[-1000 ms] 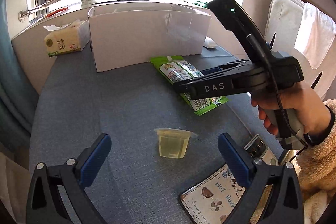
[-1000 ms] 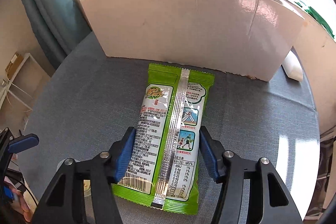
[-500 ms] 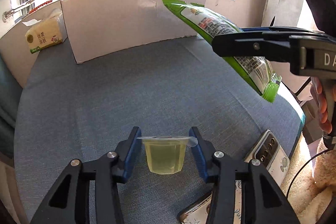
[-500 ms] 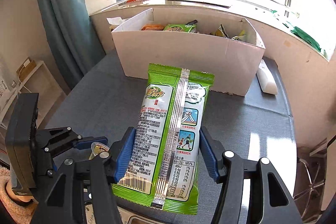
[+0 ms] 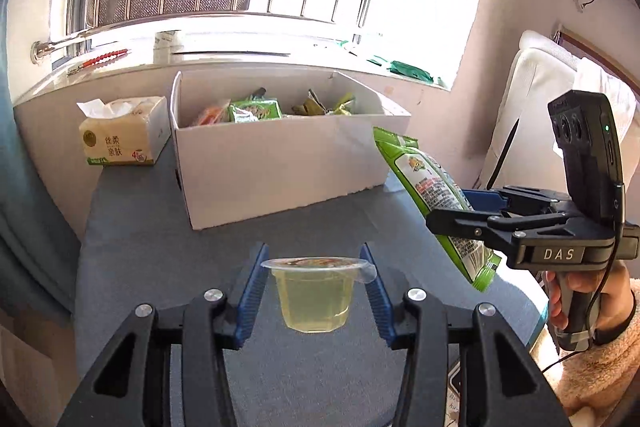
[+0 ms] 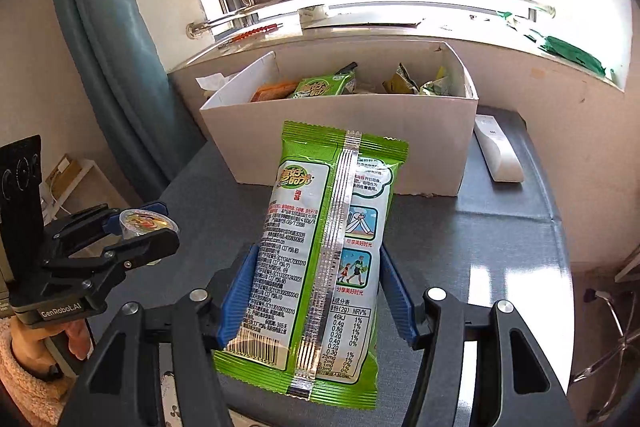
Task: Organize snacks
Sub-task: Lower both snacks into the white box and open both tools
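Left tongs (image 5: 316,301) clamp the jelly (image 5: 314,297), right tongs (image 6: 316,301) the packet (image 6: 320,259); we're short of the box (image 6: 340,143), both undelivered.

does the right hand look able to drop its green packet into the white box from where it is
Probably yes. The right tongs hold the green packet in the air in front of the white box, whose top is open. Nothing stands between them, and the left tongs are off to the side.
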Tool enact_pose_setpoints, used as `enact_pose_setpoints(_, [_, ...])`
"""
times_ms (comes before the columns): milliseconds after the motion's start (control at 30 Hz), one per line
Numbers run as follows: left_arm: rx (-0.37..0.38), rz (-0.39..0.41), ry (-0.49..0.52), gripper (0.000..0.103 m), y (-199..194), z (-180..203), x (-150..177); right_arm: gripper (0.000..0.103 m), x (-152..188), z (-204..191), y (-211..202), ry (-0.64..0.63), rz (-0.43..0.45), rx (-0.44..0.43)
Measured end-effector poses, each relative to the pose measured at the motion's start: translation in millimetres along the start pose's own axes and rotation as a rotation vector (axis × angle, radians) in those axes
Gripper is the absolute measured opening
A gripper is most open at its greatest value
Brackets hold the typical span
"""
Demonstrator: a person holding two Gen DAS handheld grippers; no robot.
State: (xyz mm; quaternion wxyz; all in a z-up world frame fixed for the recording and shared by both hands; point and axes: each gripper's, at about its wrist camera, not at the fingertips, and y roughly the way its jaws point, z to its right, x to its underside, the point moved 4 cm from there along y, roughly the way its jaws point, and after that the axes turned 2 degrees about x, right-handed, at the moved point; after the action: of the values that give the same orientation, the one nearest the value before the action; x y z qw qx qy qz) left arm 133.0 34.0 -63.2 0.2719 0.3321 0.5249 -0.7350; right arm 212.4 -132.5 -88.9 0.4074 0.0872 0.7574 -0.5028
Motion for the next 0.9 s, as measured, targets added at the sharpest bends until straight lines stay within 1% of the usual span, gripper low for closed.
enact_pose_setpoints(100, [0.011,0.066,0.012,0.052,4,-10,-48,0.065,-32,10,1,0.021,0.041,-0.003])
enact_pose_setpoints(167, [0.026,0.083,0.002,0.052,16,-18,-81,0.065,-59,17,6,0.044,0.054,-0.014])
enact_pose_setpoints(233, [0.023,0.095,-0.011,0.052,31,-27,-113,0.065,-88,24,14,0.069,0.065,-0.031])
enact_pose_setpoints(267, [0.022,0.090,-0.011,0.052,40,-31,-128,0.065,-103,28,19,0.076,0.073,-0.022])
enact_pose_setpoints(367, [0.010,0.056,-0.038,0.051,77,-43,-167,0.065,-141,40,44,0.061,0.048,0.008])
enact_pose_setpoints(433, [-0.010,0.029,-0.034,0.051,101,-52,-188,0.066,-158,49,65,0.053,0.008,0.010])
enact_pose_setpoints(467, [-0.028,0.013,-0.036,0.051,112,-57,-192,0.066,-164,53,73,0.060,-0.003,0.015])
enact_pose_setpoints(533, [-0.019,0.000,-0.054,0.052,127,-64,-199,0.066,-173,60,86,0.080,-0.012,0.029])
enact_pose_setpoints(567, [-0.025,-0.010,-0.062,0.053,135,-67,-200,0.067,-177,63,90,0.089,-0.007,0.025])
enact_pose_setpoints(600, [-0.056,-0.030,-0.078,0.069,142,-73,-199,0.073,-180,64,95,0.094,-0.009,0.006])
enact_pose_setpoints(633, [-0.093,-0.054,-0.116,0.083,147,-80,-199,0.090,-182,65,100,0.103,-0.025,-0.016])
enact_pose_setpoints(667, [-0.096,-0.060,-0.152,0.103,150,-86,-195,0.097,-183,67,106,0.118,-0.041,-0.032])
enact_pose_setpoints(700, [-0.077,-0.040,-0.170,0.103,147,-88,-195,0.103,-180,71,108,0.139,-0.047,-0.032])
enact_pose_setpoints(767, [-0.067,-0.024,-0.171,0.103,139,-89,-188,0.103,-174,74,112,0.152,-0.062,0.016])
enact_pose_setpoints(833, [-0.088,-0.016,-0.133,0.103,130,-85,-184,0.103,-166,73,116,0.127,-0.080,0.055])
enact_pose_setpoints(900, [-0.118,0.004,-0.092,0.103,118,-81,-181,0.103,-159,68,115,0.086,-0.074,0.103])
